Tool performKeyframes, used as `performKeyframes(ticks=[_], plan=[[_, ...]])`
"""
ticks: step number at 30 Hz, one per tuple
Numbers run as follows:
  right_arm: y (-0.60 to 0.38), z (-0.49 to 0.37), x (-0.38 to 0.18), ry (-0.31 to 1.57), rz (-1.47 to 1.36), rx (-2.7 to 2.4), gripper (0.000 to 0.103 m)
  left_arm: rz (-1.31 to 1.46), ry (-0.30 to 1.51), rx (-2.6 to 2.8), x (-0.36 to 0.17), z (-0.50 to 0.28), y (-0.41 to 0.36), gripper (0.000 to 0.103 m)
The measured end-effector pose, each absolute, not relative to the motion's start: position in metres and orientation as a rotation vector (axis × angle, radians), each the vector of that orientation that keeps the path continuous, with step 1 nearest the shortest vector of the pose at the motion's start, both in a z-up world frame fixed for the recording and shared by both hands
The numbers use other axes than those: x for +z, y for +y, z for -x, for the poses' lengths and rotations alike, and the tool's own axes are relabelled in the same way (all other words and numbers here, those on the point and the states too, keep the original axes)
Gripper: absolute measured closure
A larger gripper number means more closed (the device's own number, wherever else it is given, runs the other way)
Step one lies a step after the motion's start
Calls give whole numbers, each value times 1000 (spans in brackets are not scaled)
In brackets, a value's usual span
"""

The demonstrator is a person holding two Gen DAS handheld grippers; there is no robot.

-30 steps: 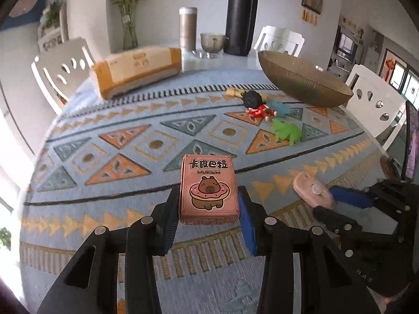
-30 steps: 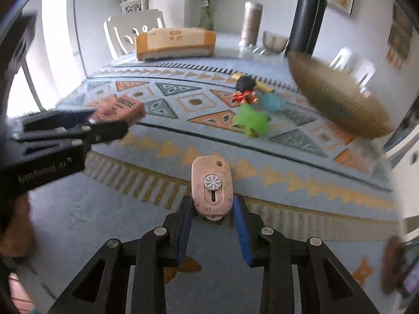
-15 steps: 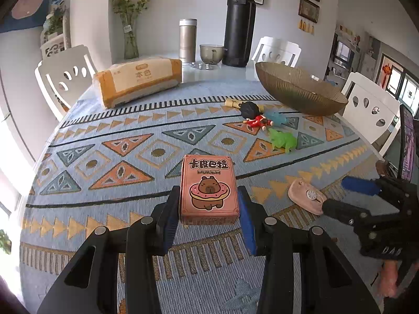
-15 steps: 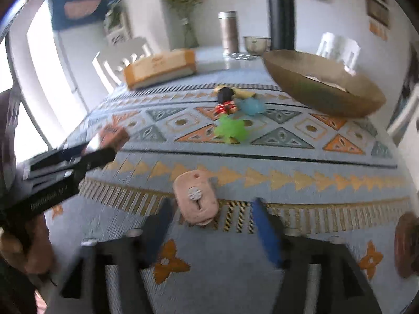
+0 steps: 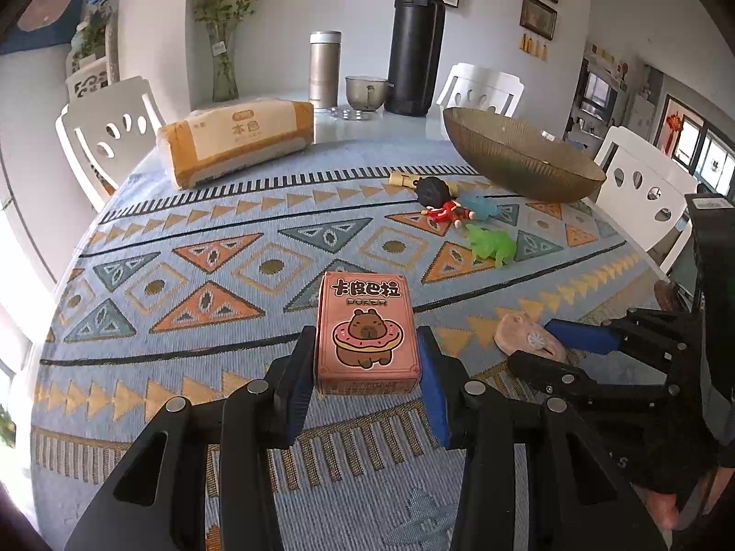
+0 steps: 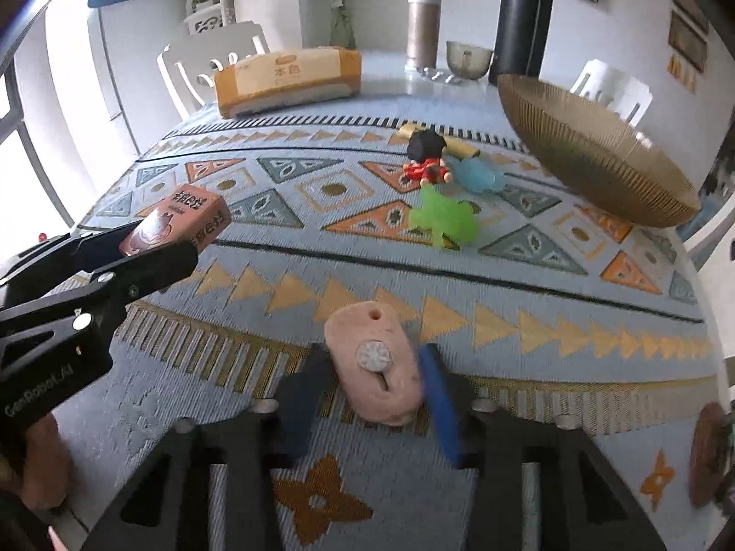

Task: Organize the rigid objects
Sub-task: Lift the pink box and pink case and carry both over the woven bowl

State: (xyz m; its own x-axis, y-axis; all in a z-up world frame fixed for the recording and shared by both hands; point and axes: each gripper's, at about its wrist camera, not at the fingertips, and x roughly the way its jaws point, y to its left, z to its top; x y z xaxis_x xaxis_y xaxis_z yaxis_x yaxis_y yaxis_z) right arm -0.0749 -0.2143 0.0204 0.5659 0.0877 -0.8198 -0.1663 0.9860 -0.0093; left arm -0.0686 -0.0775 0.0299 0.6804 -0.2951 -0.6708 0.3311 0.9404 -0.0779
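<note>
Two grippers are at work over the patterned tablecloth. Left gripper: both blue pads pressed flat against the sides of a pink card box printed with a capybara in a donut ring; box clamped firmly, face up, front end pointing away across the table. Right gripper: jaws closing around a pink oblong piece with a round white dial on top and a small hole at its far end; piece lies flat on the cloth between the pads, right pad at its edge, a small gap visible on the left side, so not yet pinched. From the left wrist view the right gripper sits just to the right of the card box, near the table's front edge. Farther out, mid-table: a translucent green toy, then a small figurine with black hair and red clothes lying beside a pale blue toy, with a yellow stick-like item just behind them. Right of these, a wide gold ribbed bowl stands tilted on the cloth. Far side: a wrapped tissue pack, a steel tumbler, a small glass cup, a tall black flask. White chairs ring the table.
</note>
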Motion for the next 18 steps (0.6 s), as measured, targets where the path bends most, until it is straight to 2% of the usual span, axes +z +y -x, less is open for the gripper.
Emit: performKeyframes(ticks=[4, 18], plan=[[-200, 90, 24, 916, 177, 132, 66, -64, 741, -349, 30, 69, -80, 64], [-196, 110, 41, 760, 223, 66, 66, -99, 729, -336, 29, 72, -83, 64]])
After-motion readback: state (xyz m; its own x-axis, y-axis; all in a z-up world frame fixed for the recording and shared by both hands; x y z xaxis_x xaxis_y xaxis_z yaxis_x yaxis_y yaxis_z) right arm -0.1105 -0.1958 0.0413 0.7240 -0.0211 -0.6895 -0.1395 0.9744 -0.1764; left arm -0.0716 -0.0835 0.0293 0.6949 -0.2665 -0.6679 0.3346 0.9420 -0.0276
